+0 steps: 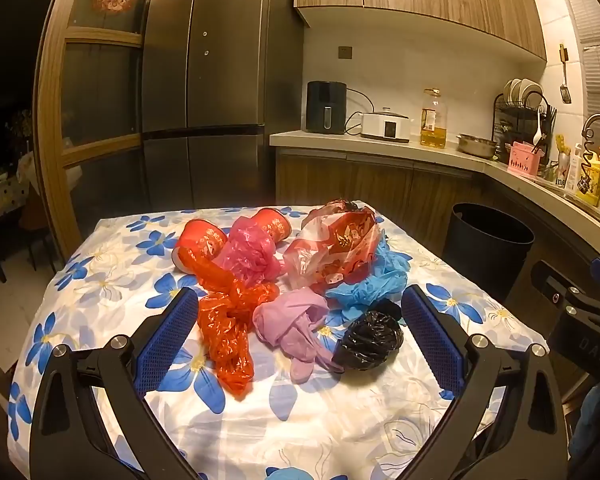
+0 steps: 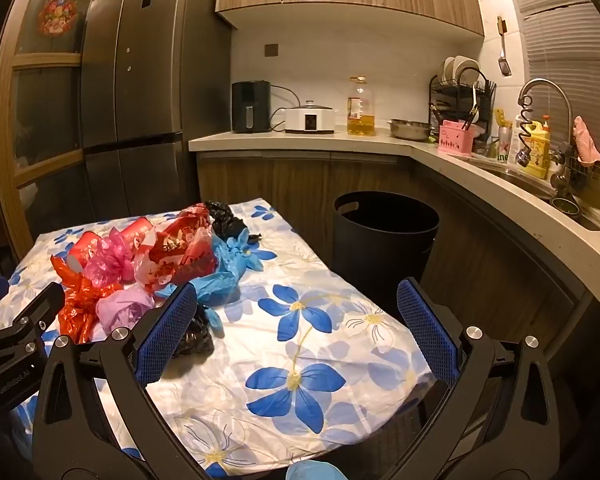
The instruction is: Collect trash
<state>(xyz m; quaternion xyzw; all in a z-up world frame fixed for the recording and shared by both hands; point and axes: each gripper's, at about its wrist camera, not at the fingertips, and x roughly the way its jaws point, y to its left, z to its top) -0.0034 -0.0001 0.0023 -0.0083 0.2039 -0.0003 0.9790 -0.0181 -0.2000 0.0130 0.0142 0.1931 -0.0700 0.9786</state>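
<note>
Nearest you, your left gripper (image 1: 300,332) hangs low over the flowered tablecloth (image 1: 312,420) with its jaws spread wide and nothing between the pads; your right gripper (image 2: 300,332) is just as wide and just as empty, over a bare stretch of cloth.

Take the black bin (image 2: 384,236) as your anchor. It stands on the floor off the table's far right corner, mouth up and unobstructed. All the trash sits on the table left of it, bunched in one heap. Largest is the red-printed clear bag (image 1: 336,248), at the back of the heap on the bin's side. The blue bag (image 1: 372,280) touches it on the near side, closest of all to the bin. The orange-red bag (image 1: 228,320) trails furthest from the bin. The pink bag (image 1: 252,256) rests between two red paper cups (image 1: 200,240). The lilac glove (image 1: 296,328) and the small black bag ball (image 1: 370,340) lie at the near edge.

The glove and the black ball lie ahead of your left jaws, framed between the pads. I'd judge the ball the cleanest first grab: compact, and apparently separate from the glove. Come down over it, close on its bulk rather than a loose flap, and lift clear before swinging towards the bin.
</note>
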